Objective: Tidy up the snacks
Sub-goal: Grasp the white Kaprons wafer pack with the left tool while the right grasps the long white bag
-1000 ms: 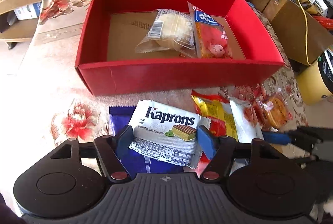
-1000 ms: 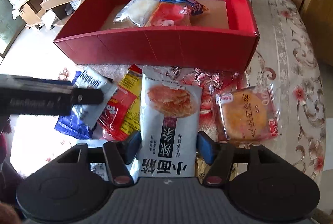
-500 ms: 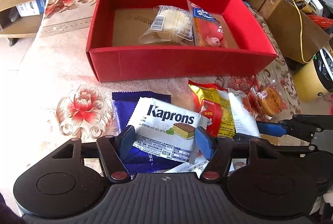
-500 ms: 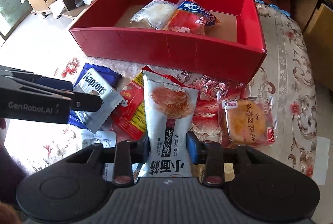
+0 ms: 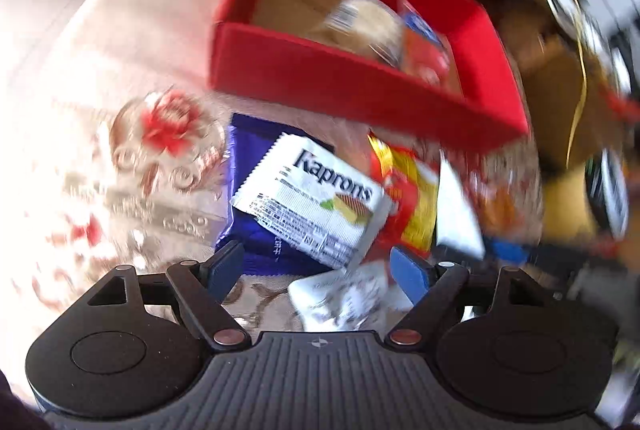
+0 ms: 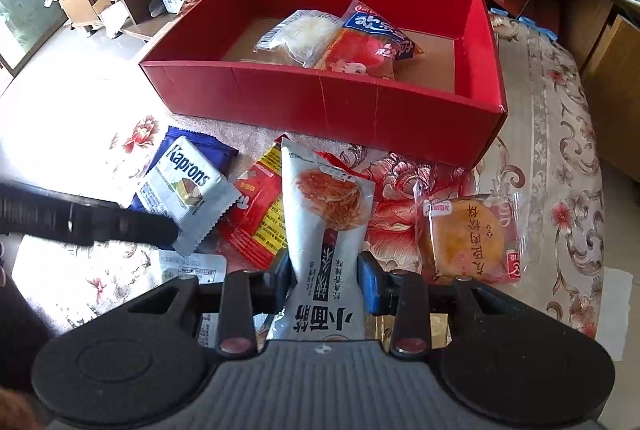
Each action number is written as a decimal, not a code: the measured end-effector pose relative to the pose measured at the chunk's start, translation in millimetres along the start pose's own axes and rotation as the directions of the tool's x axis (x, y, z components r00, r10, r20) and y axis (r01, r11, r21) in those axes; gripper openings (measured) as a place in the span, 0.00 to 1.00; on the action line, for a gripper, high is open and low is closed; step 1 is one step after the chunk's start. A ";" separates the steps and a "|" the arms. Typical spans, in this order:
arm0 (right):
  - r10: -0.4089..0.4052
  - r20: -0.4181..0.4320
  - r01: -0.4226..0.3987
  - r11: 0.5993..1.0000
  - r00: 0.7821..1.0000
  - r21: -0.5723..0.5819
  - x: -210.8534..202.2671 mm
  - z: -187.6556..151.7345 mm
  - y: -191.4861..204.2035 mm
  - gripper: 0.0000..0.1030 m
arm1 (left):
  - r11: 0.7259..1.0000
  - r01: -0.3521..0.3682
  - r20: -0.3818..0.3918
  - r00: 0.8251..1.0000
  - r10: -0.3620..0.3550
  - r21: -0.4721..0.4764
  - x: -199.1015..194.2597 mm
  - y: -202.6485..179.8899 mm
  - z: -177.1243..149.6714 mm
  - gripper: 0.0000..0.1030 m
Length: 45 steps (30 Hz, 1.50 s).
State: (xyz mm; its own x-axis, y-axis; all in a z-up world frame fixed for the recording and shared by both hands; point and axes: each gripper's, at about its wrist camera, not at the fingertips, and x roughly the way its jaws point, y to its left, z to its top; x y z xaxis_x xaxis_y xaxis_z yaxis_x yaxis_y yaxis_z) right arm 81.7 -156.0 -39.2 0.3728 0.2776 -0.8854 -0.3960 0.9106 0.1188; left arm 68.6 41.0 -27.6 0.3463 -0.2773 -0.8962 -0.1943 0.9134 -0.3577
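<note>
My right gripper is shut on the lower end of a white noodle-snack packet, which points toward the red box. The box holds a clear-wrapped bun and a red and blue packet. In the blurred left wrist view my left gripper is opening. Its pads stand clear of the white Kaprons wafer packet, whose near corner reaches between the fingertips. That packet lies on a blue packet in front of the red box.
A red and yellow packet and a round cake in clear wrap lie on the flowered cloth beside the noodle packet. A small white sachet lies near the left gripper's black finger. Shelves and cables stand behind the box.
My right jaws closed onto the white noodle packet. My left jaws widened away from the Kaprons packet, and the left view rolled and blurred.
</note>
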 end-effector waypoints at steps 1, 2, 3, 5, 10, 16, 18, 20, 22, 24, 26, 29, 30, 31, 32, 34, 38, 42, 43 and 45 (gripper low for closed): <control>-0.002 0.000 0.002 1.000 1.000 -0.006 0.2 -0.4 0.8 0.34 | 0.999 0.015 0.003 1.000 -0.015 -0.040 0.5 1.3 -0.8 0.83; -0.003 -0.003 0.003 1.000 1.000 -0.010 0.8 -0.7 1.1 0.34 | 0.997 0.028 0.005 1.000 -0.028 -0.078 1.8 1.7 -2.1 0.83; -0.004 -0.005 0.004 1.000 1.000 -0.011 1.2 -1.6 1.2 0.34 | 0.993 0.034 0.008 0.999 -0.033 -0.114 4.7 0.7 -3.3 0.83; 0.002 -0.005 -0.002 1.000 1.000 -0.012 0.0 -3.7 0.2 0.34 | 0.986 0.020 0.014 1.000 -0.018 -0.165 12.2 -3.4 -3.6 0.83; 0.015 -0.002 -0.015 1.000 1.000 -0.016 -3.5 -7.6 -1.8 0.34 | 0.969 -0.039 0.061 0.997 0.056 -0.244 27.5 -16.8 3.9 0.82; 0.021 -0.005 -0.021 0.999 1.000 -0.037 -4.4 -10.0 -1.0 0.34 | 0.977 -0.084 0.073 0.992 0.100 -0.194 32.3 -18.8 13.7 0.70; 0.026 -0.006 -0.026 0.999 1.000 -0.038 -5.5 -10.6 -1.0 0.34 | 0.981 -0.105 0.068 0.991 0.118 -0.164 29.6 -13.6 14.0 0.69; 0.029 -0.003 -0.029 0.999 1.000 -0.040 -6.8 -11.1 -0.4 0.34 | 0.980 -0.157 0.071 0.984 0.166 -0.121 23.0 -7.0 10.3 0.69; 0.031 -0.006 -0.031 0.999 1.000 -0.043 -6.9 -11.2 1.9 0.34 | 0.978 -0.185 0.068 0.979 0.192 -0.092 15.4 -1.9 5.7 0.69; 0.026 -0.011 -0.027 0.998 1.000 -0.052 -4.5 -9.9 5.1 0.34 | 0.983 -0.164 0.062 0.983 0.170 -0.086 11.4 1.0 4.3 0.70; 0.019 -0.017 -0.020 0.998 1.000 -0.059 -2.2 -9.6 8.4 0.34 | 0.984 -0.164 0.066 0.983 0.169 -0.069 10.6 0.4 4.3 0.70; 0.007 -0.019 -0.008 0.999 1.000 -0.052 0.0 -7.9 8.2 0.35 | 0.979 -0.190 0.074 0.978 0.196 -0.080 13.4 2.0 6.2 0.73; 0.010 -0.021 -0.011 0.999 1.000 -0.046 0.5 -6.8 6.9 0.35 | 0.977 -0.190 0.075 0.978 0.197 -0.093 16.3 2.4 7.9 0.74; 0.011 -0.018 -0.012 0.999 1.000 -0.039 0.9 -5.9 5.6 0.35 | 0.976 -0.193 0.076 0.977 0.201 -0.102 19.4 2.1 9.5 0.75; 0.014 -0.016 -0.014 0.999 1.000 -0.033 1.6 -4.8 4.4 0.36 | 0.974 -0.199 0.075 0.975 0.208 -0.103 23.2 0.4 10.7 0.75; 0.022 -0.012 -0.022 0.999 1.000 -0.033 3.7 -3.3 3.0 0.40 | 0.973 -0.213 0.080 0.972 0.220 -0.085 27.2 -3.3 9.7 0.76; 0.009 -0.017 -0.009 1.000 1.000 -0.021 10.4 -1.7 -3.8 0.42 | 0.970 -0.239 0.094 0.965 0.243 -0.046 26.6 -4.5 7.5 0.65; 0.024 -0.010 -0.024 1.000 1.000 -0.003 4.6 -3.8 -9.3 0.31 | 0.973 -0.232 0.095 0.968 0.230 0.006 21.3 -2.3 3.0 0.64; 0.026 -0.002 -0.026 1.000 1.000 0.002 1.5 -4.3 -9.5 0.29 | 0.973 -0.231 0.096 0.969 0.228 0.015 25.3 -5.2 2.6 0.64; 0.029 0.007 -0.029 0.999 1.000 0.013 -2.2 -4.8 -10.6 0.26 | 0.977 -0.212 0.099 0.973 0.210 0.017 22.9 -4.4 1.5 0.64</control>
State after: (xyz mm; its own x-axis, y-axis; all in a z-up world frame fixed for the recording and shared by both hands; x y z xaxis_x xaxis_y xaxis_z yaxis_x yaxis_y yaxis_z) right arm 81.1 -167.8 -40.7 0.3669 0.3059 -0.8785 -0.3955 0.9061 0.1503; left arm 78.7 31.1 -46.2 0.3873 -0.0485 -0.9207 -0.2475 0.9565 -0.1546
